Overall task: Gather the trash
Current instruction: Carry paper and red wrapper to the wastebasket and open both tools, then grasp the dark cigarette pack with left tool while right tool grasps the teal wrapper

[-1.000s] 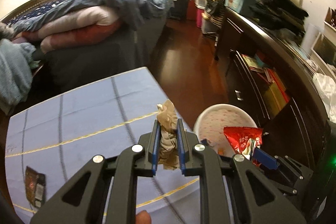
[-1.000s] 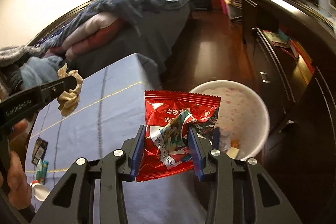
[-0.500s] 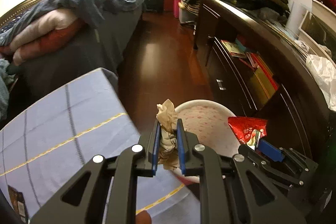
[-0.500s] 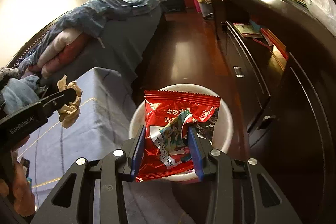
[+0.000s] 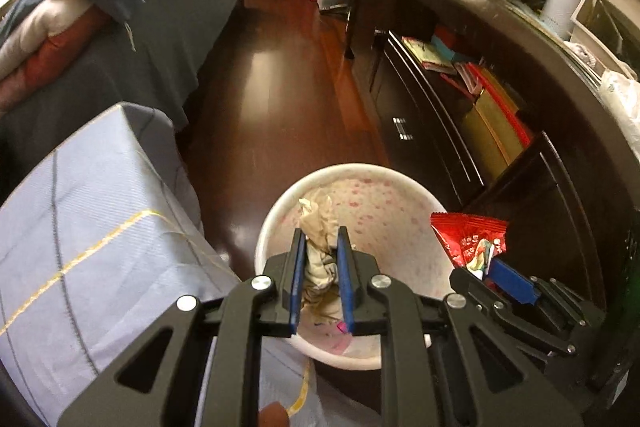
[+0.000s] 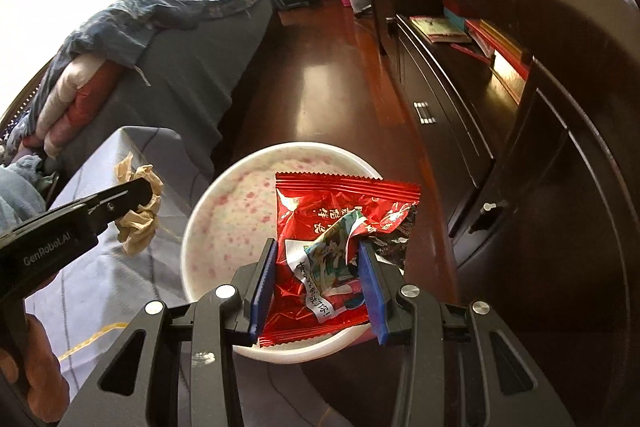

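Over the round white waste bin with pink speckles (image 5: 372, 211), I hold 2 grippers, each clamped on 1 piece of trash. My left gripper (image 5: 320, 267) has its blue pads pressed tight on a crumpled beige paper tissue (image 5: 316, 223), which sticks up between them above the bin's open mouth. From the right wrist camera the same tissue (image 6: 138, 205) hangs at the bin's left rim, over the edge of the table draped in pale blue cloth with yellow and grey lines (image 5: 92, 227). My right gripper (image 6: 320, 283) grips a crinkled red foil snack wrapper with printed characters (image 6: 340, 227); its jaws stand wider than the left pair, and the wrapper spreads above and below them, over the bin's near right side. In the left view that wrapper (image 5: 468, 235) shows just past the bin's right rim. Inside the bin I can see a few small scraps at the bottom. A dark wooden dresser (image 6: 520, 107) runs along the right, and a bed with piled quilts (image 5: 80, 27) lies to the left across the glossy wood floor (image 5: 272, 87).
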Available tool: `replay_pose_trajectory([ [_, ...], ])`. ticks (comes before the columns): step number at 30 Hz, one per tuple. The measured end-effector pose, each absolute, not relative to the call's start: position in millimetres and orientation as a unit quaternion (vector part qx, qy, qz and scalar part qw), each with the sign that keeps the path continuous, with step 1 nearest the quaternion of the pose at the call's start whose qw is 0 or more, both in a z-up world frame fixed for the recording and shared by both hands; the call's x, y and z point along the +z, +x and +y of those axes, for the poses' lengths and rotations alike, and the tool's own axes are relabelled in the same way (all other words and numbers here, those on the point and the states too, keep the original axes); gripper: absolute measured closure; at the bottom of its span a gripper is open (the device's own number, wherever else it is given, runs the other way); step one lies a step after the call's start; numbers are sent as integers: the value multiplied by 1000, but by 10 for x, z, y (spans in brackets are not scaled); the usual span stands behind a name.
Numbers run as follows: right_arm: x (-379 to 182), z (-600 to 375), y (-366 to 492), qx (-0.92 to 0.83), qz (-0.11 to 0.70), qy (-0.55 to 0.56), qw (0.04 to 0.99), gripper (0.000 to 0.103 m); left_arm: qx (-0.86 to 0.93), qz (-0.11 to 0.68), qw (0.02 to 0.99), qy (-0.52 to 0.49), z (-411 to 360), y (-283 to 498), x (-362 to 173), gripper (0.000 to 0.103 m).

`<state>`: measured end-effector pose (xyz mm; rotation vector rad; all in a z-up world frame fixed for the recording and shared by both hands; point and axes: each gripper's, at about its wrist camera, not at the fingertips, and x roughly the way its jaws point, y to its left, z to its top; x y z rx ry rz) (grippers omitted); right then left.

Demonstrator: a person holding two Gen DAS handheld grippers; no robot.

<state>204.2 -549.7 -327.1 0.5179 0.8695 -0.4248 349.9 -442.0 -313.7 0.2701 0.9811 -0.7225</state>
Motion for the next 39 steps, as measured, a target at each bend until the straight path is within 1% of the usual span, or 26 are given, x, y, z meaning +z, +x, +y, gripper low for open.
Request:
replay_pose_trajectory([
  [5, -3403, -5525, 2111, -206, 423, 246, 847, 63, -335, 471, 806, 132, -4472, 3594, -3286, 84],
  [6, -3423, -5525, 2126, -206, 425, 245, 847, 62, -334, 473, 805, 132, -4483, 3611, -3311, 84],
  [8, -3449, -5522, 2166, -207, 427, 244, 846, 57, -335, 476, 803, 132, -4501, 3640, -3350, 80],
  [9, -3458, -5520, 2181, -208, 427, 242, 846, 54, -334, 476, 803, 131, -4504, 3643, -3357, 77],
  [10, -3464, -5517, 2196, -211, 427, 240, 846, 52, -335, 477, 802, 131, -4500, 3657, -3365, 69],
  [11, -3469, -5520, 2207, -212, 427, 239, 846, 50, -337, 477, 801, 127, -4500, 3667, -3373, 65],
  [12, -3477, -5526, 2217, -212, 427, 240, 846, 48, -339, 477, 801, 126, -4507, 3665, -3375, 57],
  [14, -3490, -5542, 2223, -214, 427, 240, 845, 48, -339, 474, 803, 122, -4514, 3670, -3370, 50],
  [15, -3492, -5547, 2224, -215, 427, 239, 845, 48, -340, 473, 804, 121, -4518, 3671, -3366, 45],
  [16, -3492, -5549, 2225, -217, 428, 238, 845, 48, -340, 472, 805, 119, -4522, 3676, -3361, 42],
  [20, -3493, -5546, 2226, -217, 428, 237, 845, 44, -344, 470, 805, 114, -4525, 3680, -3334, 38],
  [22, -3487, -5533, 2238, -215, 429, 236, 845, 41, -343, 467, 807, 110, -4500, 3681, -3302, 35],
  [24, -3478, -5528, 2248, -214, 429, 233, 846, 35, -344, 465, 809, 106, -4473, 3684, -3269, 35],
  [26, -3465, -5518, 2251, -214, 429, 231, 847, 32, -342, 462, 811, 105, -4438, 3676, -3226, 35],
  [28, -3445, -5508, 2255, -213, 429, 231, 847, 23, -342, 459, 813, 103, -4402, 3664, -3186, 35],
  [29, -3428, -5498, 2258, -214, 429, 228, 847, 21, -342, 457, 815, 101, -4378, 3659, -3155, 35],
  [39, -3162, -5341, 2237, -206, 422, 215, 856, 18, -330, 428, 837, 88, -4075, 3592, -2803, 35],
])
